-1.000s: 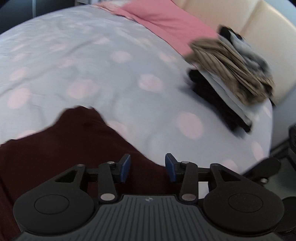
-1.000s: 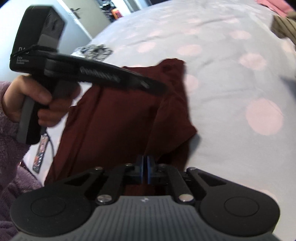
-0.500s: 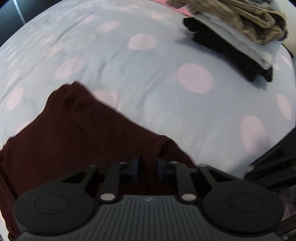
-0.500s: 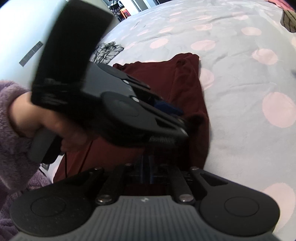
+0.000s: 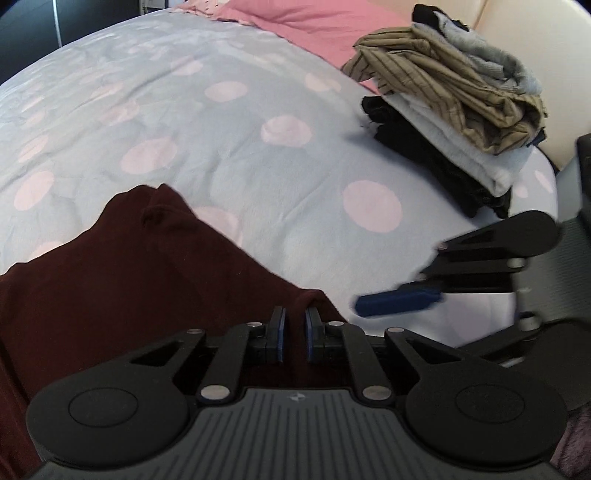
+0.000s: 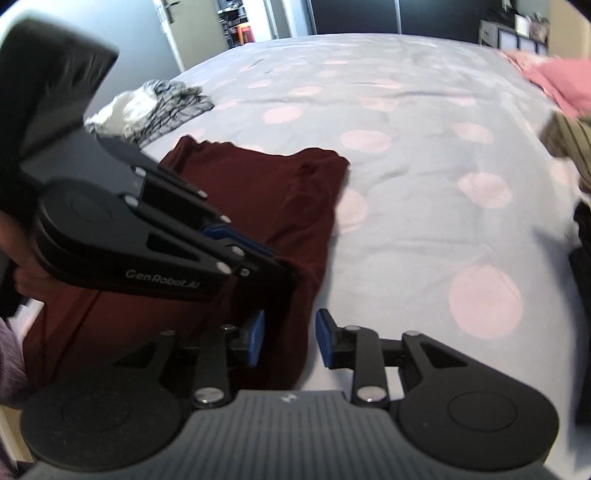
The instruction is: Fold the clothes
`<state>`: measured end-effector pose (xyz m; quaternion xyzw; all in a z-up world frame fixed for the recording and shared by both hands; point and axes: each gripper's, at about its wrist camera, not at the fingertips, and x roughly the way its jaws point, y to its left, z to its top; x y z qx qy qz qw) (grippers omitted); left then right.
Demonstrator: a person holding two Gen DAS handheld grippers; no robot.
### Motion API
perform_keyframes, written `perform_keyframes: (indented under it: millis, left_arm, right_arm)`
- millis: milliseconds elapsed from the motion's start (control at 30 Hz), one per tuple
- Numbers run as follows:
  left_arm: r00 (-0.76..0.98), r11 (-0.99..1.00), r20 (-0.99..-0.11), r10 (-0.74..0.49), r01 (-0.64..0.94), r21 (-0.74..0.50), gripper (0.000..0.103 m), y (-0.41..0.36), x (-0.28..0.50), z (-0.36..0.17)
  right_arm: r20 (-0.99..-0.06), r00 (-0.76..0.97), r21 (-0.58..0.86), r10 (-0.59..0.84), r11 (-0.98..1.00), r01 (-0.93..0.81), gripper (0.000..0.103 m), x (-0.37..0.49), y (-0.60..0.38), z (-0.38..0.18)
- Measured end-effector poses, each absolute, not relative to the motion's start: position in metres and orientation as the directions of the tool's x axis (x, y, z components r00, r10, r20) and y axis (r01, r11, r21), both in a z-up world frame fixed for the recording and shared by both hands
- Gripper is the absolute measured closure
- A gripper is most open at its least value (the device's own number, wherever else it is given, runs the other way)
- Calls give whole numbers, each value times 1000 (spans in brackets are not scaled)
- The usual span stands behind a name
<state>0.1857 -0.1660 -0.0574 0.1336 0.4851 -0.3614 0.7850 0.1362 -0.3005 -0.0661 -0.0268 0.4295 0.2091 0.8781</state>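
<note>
Left gripper (image 5: 294, 334) low over the near edge of the bed, blue pads drawn close with a raised fold of the maroon garment (image 5: 140, 280) pinched between them, a narrow slit still showing. Right gripper (image 6: 289, 339) just beside it, released, pads spread wide, the garment's near corner lying between them but not clamped. Maroon garment spread flat on the bed's near left part, its far corner rumpled, its right edge running toward both grippers. Underneath, a pale blue duvet (image 5: 229, 140) with pink dots. Farther right in the left wrist view, a stack of folded clothes (image 5: 447, 122), striped olive piece on top, white and black below. At the far left in the right wrist view, a crumpled grey-patterned garment (image 6: 155, 105) near the bed's edge. Pink pillow (image 5: 306, 26) by the headboard.
</note>
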Motion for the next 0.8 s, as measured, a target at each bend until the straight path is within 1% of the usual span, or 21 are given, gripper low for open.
perform_keyframes:
  millis: [67,100,167,233,300,333,367,467,533,567,600,633,700,733,767,800]
  left_arm:
    - [266,697,-854,-448,702,-147,95,-166,186,-56]
    - [266,696,-852,-452,702,-150,95,-166,186,-56]
    - [276,699,-843,-462,699,-154,95,-164,187,-55]
    - [282,705,-834,-475,689,-168,95,-159,188,-54]
    - [294,716,-827,-478,676,-173,94,-150,190,-54]
    - [309,728,-829,-467,667,-162,91,-144,191,-54]
    - [322,744,-831,-453,651,-153,85,-137,193,-57]
    - [335,798,-847,-413,581,-160,83,-120,205,-70]
    - [322,816,-846,-425,541,-204,83,-114,212,-79]
    - [320,821,-846,-426,530,-213,80,-114,215,-82]
    - [319,824,-849,-421,526,-211,77,-116,216,-85]
    - [315,825,-854,-414,526,-206,72,-119,216,-89]
    - [314,822,-854,-415,532,-203,72,-124,216,-94]
    - [318,817,-850,-421,539,-203,73,-126,216,-96]
    - [324,810,-843,-430,551,-201,88,-128,214,-96]
    - [325,804,-840,-435,560,-200,97,-130,213,-96]
  right_arm:
    - [-772,559,84,301,921,-380,71,146,-292,-74]
    - [-774,559,85,298,924,-374,71,152,-291,-77]
    - [-775,550,116,311,926,-360,76,161,-290,-83]
    - [-778,539,145,324,926,-348,93,169,-292,-86]
    - [-779,540,157,318,933,-323,94,172,-297,-83]
    - [-776,547,161,313,938,-308,94,170,-303,-80]
    - [-777,548,175,311,942,-286,94,171,-308,-81]
    - [-785,538,234,309,951,-205,94,176,-327,-89]
    - [-790,530,271,308,951,-149,94,180,-340,-94]
    - [-792,527,289,308,950,-121,94,181,-346,-97]
    - [-794,525,294,307,949,-110,94,182,-348,-99]
    - [-795,525,290,305,950,-113,94,182,-346,-100]
    - [-796,523,289,305,951,-115,94,184,-344,-101]
    - [-796,522,288,306,950,-116,94,186,-344,-101]
    - [-797,521,287,305,951,-117,94,186,-344,-101]
    - [-797,521,286,304,951,-118,94,185,-345,-101]
